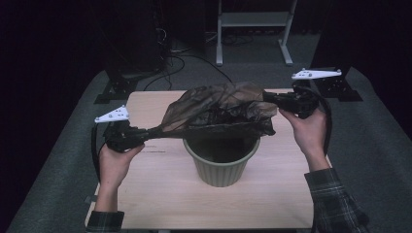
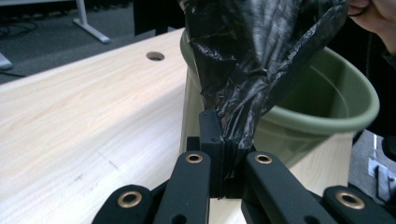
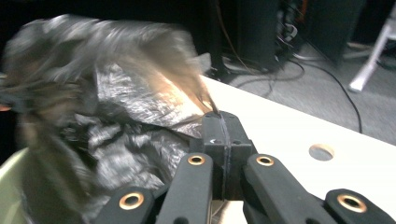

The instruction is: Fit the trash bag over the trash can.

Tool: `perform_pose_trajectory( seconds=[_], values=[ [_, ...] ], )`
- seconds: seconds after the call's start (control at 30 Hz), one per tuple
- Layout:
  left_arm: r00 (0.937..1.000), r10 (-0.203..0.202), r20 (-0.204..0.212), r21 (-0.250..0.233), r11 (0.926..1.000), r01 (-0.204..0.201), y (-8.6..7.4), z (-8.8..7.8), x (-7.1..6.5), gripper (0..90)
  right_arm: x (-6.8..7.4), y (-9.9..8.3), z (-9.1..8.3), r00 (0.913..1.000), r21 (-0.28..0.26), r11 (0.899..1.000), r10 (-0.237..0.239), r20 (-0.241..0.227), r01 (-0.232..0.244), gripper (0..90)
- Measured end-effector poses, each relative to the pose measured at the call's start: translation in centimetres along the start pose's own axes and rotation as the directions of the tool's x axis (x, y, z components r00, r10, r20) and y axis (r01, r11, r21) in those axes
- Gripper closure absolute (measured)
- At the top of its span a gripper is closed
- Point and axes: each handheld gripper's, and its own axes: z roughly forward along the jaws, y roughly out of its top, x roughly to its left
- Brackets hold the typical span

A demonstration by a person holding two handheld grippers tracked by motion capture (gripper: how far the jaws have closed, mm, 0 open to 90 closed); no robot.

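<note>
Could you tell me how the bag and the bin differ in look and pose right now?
The bag is dark, thin, crinkled film; the bin is a rigid, smooth green tub. The bag hangs stretched in the air above the bin, while the bin stands upright on the table. The bag is pinched at both ends, by the left tongs and the right tongs; the bin is held by neither. Both are open containers, one meant to line the other.

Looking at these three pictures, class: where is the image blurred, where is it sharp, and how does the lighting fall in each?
High view: dim, with the room behind black, while the table is lit and the bin bag looks part see-through. Left gripper view: sharp, with shiny creases on the bag above the green bin. Right gripper view: the bag is smeared with motion blur, but the jaws are crisp.
</note>
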Motion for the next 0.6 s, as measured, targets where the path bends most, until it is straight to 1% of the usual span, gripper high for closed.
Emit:
perform_pose_trajectory(
  seconds=[0.03,0.07,0.1,0.13,0.17,0.2,0.27,0.3,0.33,0.37,0.4,0.43,0.47,0.5,0.53,0.57,0.6],
  values=[
    [1.0,-0.003,0.008,0.008,1.0,0.003,-0.2,0.0,0.1,89.3,-0.6,-0.3,0.0,0.9999,0.009,1.0,0.013,0.009,-0.013,90.0],
    [1.0,-0.003,0.008,0.008,1.0,0.003,-0.2,0.0,0.1,89.3,-0.6,-0.3,0.0,0.9999,0.009,1.0,0.013,0.009,-0.013,90.0],
    [0.9999,-0.009,0.011,0.02,0.9998,0.009,-0.5,0.1,0.3,89.3,-1.8,-1.1,0.1,0.9989,0.025,0.999,0.042,0.021,-0.042,90.0],
    [0.9998,-0.013,0.016,0.026,0.9996,0.012,-0.7,0.3,0.4,89.2,-2.4,-1.5,0.2,0.998,0.033,0.998,0.055,0.031,-0.056,90.0],
    [0.9997,-0.014,0.018,0.036,0.9992,0.014,-0.8,0.5,0.5,89.2,-3.1,-2.0,0.3,0.9968,0.042,0.996,0.076,0.023,-0.077,90.0],
    [0.9997,-0.013,0.019,0.051,0.9986,0.012,-1.0,0.8,0.5,89.2,-3.6,-2.4,0.6,0.9963,0.052,0.995,0.085,0.012,-0.086,90.0],
    [1.0,-0.007,0.007,0.073,0.9973,0.006,-1.2,1.6,0.6,89.1,-4.1,-3.3,1.3,0.9955,0.082,0.992,0.09,0.028,-0.092,90.0],
    [0.9999,-0.011,0.004,0.073,0.9973,0.011,-1.3,1.9,0.6,88.3,-4.3,-3.7,1.6,0.9955,0.094,0.991,0.089,0.032,-0.092,90.0],
    [0.9998,-0.017,0.004,0.072,0.9972,0.017,-1.4,2.1,0.8,85.5,-4.4,-4.0,1.9,0.9952,0.094,0.991,0.095,0.025,-0.097,90.0],
    [0.9998,-0.022,0.003,0.072,0.9972,0.022,-1.5,2.2,0.9,85.3,-4.6,-4.3,2.1,0.9948,0.083,0.991,0.101,0.011,-0.102,90.0],
    [0.9997,-0.026,-0.006,0.071,0.9971,0.026,-1.6,2.4,1.1,85.4,-4.6,-4.4,2.2,0.995,0.083,0.992,0.1,0.009,-0.1,90.0],
    [0.9997,-0.026,-0.006,0.071,0.9971,0.026,-1.6,2.4,1.1,86.2,-4.6,-4.4,2.2,0.995,0.083,0.992,0.1,0.009,-0.1,90.0],
    [0.9992,-0.034,-0.022,0.055,0.9978,0.035,-1.5,2.6,1.7,87.0,-4.8,-4.5,2.5,0.995,0.084,0.992,0.097,0.026,-0.099,90.0],
    [0.9992,-0.034,-0.022,0.055,0.9978,0.035,-1.5,2.6,1.7,87.5,-4.8,-4.5,2.5,0.995,0.084,0.992,0.097,0.026,-0.099,90.0],
    [0.9984,-0.042,-0.038,0.035,0.9984,0.044,-1.2,2.9,2.4,87.8,-5.2,-4.4,2.8,0.9943,0.063,0.992,0.105,0.021,-0.106,90.0],
    [0.9984,-0.042,-0.038,0.035,0.9984,0.044,-1.2,2.9,2.4,88.0,-5.2,-4.4,2.8,0.9943,0.063,0.992,0.105,0.021,-0.106,90.0],
    [0.9968,-0.051,-0.061,0.019,0.9984,0.053,-0.8,3.2,3.3,88.8,-5.5,-4.1,3.3,0.9947,0.046,0.994,0.1,0.024,-0.101,90.0]
  ],
)
